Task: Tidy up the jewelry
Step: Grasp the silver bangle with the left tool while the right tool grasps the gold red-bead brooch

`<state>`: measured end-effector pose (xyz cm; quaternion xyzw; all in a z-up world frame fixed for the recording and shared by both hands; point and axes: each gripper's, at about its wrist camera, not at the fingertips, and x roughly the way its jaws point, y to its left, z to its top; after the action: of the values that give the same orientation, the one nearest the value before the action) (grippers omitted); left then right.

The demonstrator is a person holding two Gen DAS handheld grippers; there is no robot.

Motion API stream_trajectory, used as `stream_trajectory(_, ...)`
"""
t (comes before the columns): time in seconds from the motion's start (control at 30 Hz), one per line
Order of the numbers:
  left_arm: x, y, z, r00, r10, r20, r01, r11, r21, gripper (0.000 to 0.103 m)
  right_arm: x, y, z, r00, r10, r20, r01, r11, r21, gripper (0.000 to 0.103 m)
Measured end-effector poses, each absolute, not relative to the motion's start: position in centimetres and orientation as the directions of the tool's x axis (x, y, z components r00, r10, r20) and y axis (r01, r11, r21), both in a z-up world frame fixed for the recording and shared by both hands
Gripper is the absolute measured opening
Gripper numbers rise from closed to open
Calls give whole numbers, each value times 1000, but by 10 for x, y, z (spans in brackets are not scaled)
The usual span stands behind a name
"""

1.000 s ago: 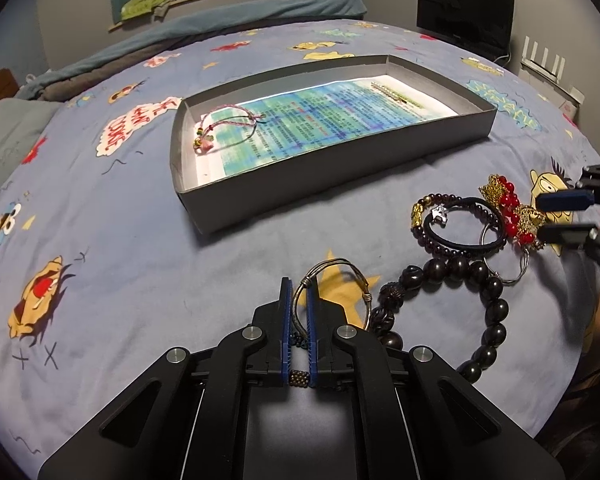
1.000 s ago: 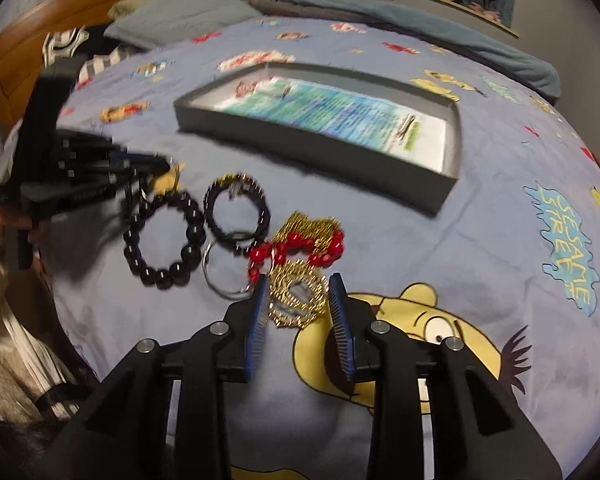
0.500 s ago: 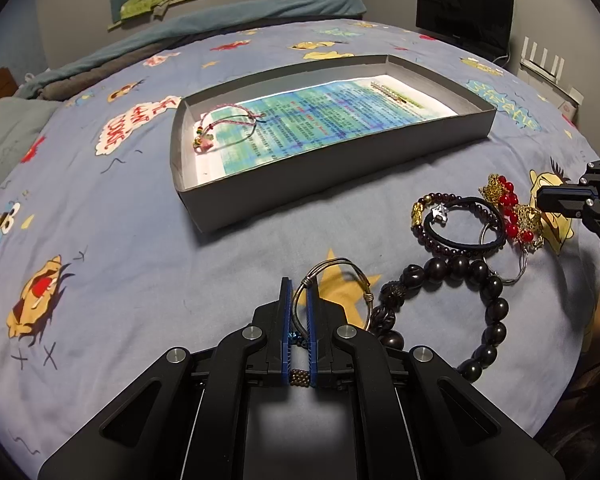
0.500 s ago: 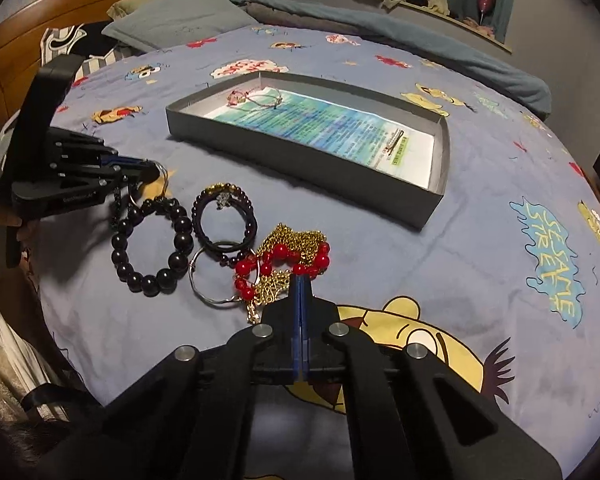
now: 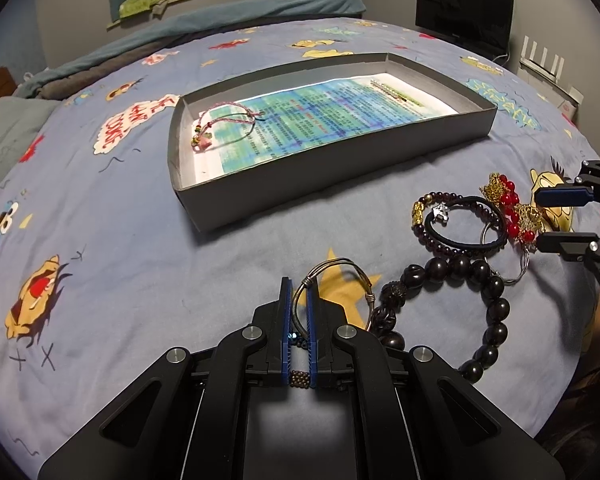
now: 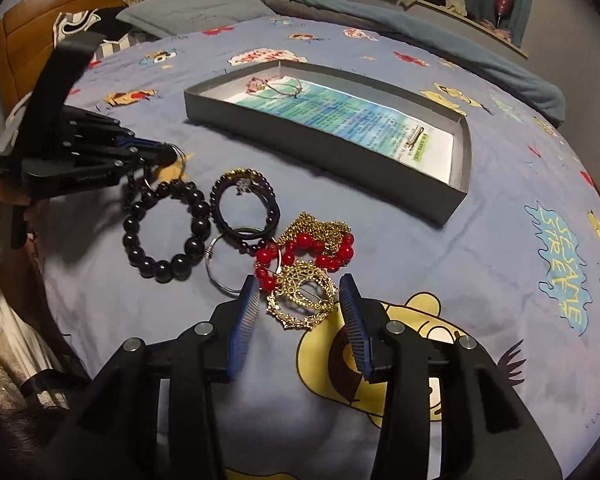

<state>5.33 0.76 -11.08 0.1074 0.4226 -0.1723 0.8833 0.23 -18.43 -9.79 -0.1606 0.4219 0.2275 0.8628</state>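
My left gripper [image 5: 299, 294] is shut on a silver wire bangle [image 5: 342, 274] that rests low over the blue bedsheet; it also shows in the right wrist view [image 6: 168, 148]. My right gripper [image 6: 300, 290] is open around a gold filigree ornament [image 6: 302, 300] lying on the sheet, and it shows in the left wrist view [image 5: 560, 216]. Beside it lie a red bead string [image 6: 308, 250], a dark bead bracelet with a hair tie [image 6: 246, 208], a big black bead bracelet [image 6: 166, 232] and a thin metal ring [image 6: 216, 264]. The grey tray [image 5: 340, 168] holds a pink cord bracelet [image 5: 224, 124].
A printed sheet [image 6: 340, 116] lines the tray, with a hair clip [image 6: 414, 134] at its far end. Pillows [image 6: 188, 12] and a wooden headboard [image 6: 40, 12] lie beyond. A TV [image 5: 464, 20] stands off the bed. The bed edge drops close behind both grippers.
My right gripper, shut half a second ago, has opened and now brackets the gold ornament. The left gripper still holds the silver bangle in about the same place.
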Motion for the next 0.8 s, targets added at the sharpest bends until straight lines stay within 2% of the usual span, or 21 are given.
stream_trajectory(0.13, 53, 8, -111, 581, -218, -784, 397, 917, 39, 7, 6, -181, -104, 540, 240, -807, -524, 846, -99, 39)
stream_trajectory(0.8, 54, 9, -112, 575, -223, -787, 402, 915, 35, 7, 12, -179, -93, 593, 266, -760, -512, 853, -101, 39)
